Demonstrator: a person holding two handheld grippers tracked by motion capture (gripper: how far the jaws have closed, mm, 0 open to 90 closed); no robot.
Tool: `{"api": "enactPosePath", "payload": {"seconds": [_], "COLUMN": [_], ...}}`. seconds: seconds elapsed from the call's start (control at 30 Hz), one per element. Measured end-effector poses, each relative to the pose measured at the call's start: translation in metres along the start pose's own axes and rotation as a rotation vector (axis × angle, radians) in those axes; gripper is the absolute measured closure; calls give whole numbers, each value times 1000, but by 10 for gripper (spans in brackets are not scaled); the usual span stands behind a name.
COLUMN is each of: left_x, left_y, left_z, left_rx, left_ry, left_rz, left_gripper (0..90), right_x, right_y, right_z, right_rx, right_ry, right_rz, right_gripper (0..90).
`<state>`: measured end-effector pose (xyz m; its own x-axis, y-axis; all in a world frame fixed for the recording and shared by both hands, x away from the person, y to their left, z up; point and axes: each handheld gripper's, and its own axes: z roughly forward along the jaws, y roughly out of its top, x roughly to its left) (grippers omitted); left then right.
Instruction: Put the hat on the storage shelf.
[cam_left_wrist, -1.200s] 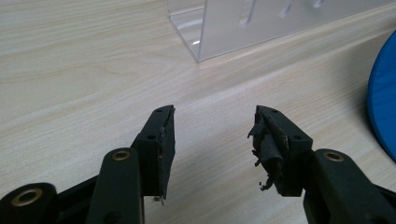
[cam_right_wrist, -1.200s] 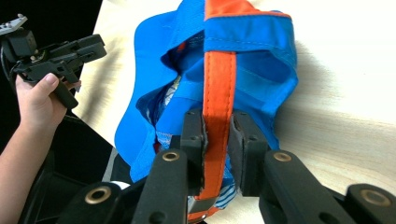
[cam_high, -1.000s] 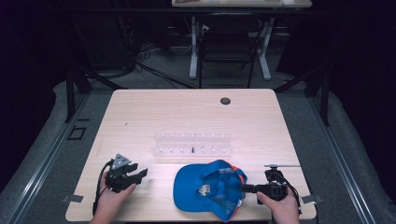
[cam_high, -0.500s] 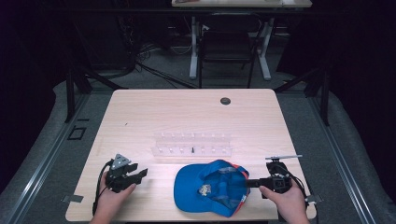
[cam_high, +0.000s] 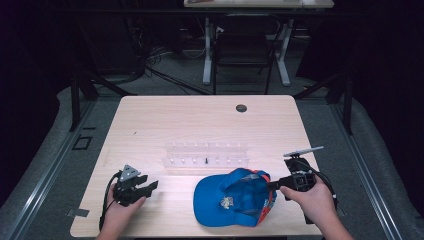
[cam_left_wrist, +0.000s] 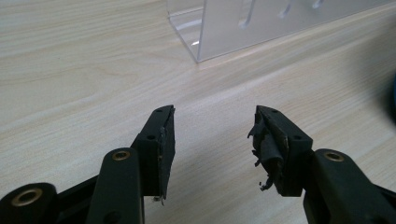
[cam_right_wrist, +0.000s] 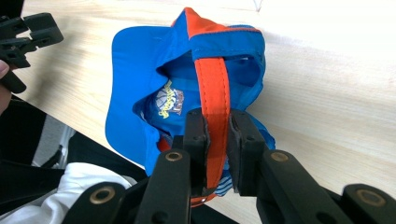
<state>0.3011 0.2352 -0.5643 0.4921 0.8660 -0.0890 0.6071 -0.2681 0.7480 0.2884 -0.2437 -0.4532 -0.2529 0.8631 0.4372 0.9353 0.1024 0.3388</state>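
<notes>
A blue cap (cam_high: 231, 198) with orange trim lies upside down near the table's front edge. My right gripper (cam_high: 272, 184) is shut on the cap's orange back strap (cam_right_wrist: 211, 88), at the cap's (cam_right_wrist: 140, 74) right side; the strap runs between the jaws of the right gripper (cam_right_wrist: 217, 128). At the front left my left gripper (cam_high: 150, 186) stands open with nothing between its fingers, low over bare wood. Seen along the left gripper (cam_left_wrist: 212, 123), a worn pad (cam_left_wrist: 262, 147) hangs ragged on the right jaw.
A clear plastic rack (cam_high: 206, 155) with slots lies across the table's middle, just behind the cap; its corner (cam_left_wrist: 219, 25) shows ahead of the left gripper. A small dark round disc (cam_high: 241, 108) sits near the far edge of the table (cam_high: 150, 125).
My right gripper has shifted slightly right and away with the cap's strap in it. The left gripper has stayed in place, open.
</notes>
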Motion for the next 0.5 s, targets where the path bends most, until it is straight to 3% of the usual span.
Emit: {"api": "enactPosePath", "payload": {"seconds": [0.5], "left_x": [-1], "left_y": [0], "left_z": [0], "left_rx": [2], "left_ry": [2], "left_rz": [2], "left_gripper": [491], "right_x": [29], "right_y": [29], "right_z": [-30], "right_rx": [71], "right_ry": [-57], "right_rz": [-16], "right_gripper": [787]}}
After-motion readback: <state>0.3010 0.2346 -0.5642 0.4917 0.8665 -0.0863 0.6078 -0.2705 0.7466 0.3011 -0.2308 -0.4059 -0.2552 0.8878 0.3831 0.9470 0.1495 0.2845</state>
